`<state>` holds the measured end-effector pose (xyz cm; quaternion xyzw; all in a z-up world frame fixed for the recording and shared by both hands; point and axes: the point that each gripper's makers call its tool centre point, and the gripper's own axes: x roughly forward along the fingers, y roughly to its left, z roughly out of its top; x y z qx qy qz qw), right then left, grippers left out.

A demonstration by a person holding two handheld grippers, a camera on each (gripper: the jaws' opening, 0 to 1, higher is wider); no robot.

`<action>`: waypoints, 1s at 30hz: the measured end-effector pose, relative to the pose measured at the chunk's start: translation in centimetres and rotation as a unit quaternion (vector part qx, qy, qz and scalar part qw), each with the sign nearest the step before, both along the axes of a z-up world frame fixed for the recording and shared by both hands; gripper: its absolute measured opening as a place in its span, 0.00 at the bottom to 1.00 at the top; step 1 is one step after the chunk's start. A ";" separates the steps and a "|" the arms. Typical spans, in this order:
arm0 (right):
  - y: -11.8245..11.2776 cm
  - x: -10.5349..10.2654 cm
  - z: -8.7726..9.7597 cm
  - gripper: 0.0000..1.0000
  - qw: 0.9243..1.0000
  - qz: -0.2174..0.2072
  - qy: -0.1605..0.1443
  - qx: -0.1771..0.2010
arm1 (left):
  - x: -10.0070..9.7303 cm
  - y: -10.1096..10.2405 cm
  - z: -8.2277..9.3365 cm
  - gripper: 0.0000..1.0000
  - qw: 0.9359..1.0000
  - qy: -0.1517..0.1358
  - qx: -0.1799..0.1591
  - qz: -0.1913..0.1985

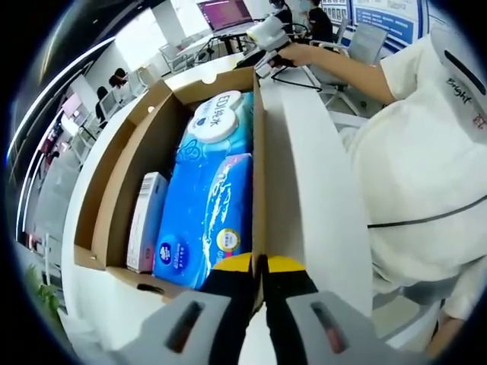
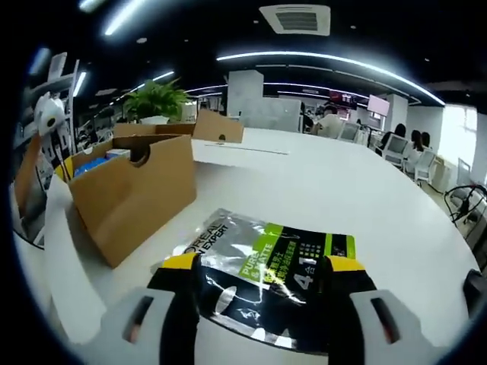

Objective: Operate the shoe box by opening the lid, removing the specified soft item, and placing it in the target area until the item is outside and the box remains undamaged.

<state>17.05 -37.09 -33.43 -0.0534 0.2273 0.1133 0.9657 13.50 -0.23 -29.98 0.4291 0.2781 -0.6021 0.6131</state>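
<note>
The cardboard box [image 1: 144, 160] stands open on a smooth white table [image 2: 319, 190], its flaps folded out. Inside lie a glossy blue soft pack [image 1: 205, 220], a round-lidded wipes pack [image 1: 221, 125] beyond it, and a slim pink-and-white carton [image 1: 146, 220] against the box's far wall. The left gripper [image 1: 259, 266] has its jaws pressed together on the box's near wall. Beside the box, the right gripper [image 2: 262, 266] has jaws apart around a shiny black-and-green pouch [image 2: 266, 266] lying flat on the table. A potted plant [image 2: 156, 99] stands beyond the box.
</note>
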 end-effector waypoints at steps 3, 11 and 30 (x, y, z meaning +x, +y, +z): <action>-0.1 0.0 -0.2 0.67 1.000 -0.006 0.009 0.029 | 0.0 0.0 0.0 0.03 1.000 0.001 0.001 0.001; 0.3 -0.2 -0.3 0.62 1.000 0.012 0.013 0.026 | 0.1 0.1 0.0 0.03 1.000 -0.002 -0.001 0.000; 1.5 -0.1 -0.3 0.56 0.997 0.076 0.028 0.021 | -0.1 0.0 0.0 0.03 1.000 0.000 0.000 0.001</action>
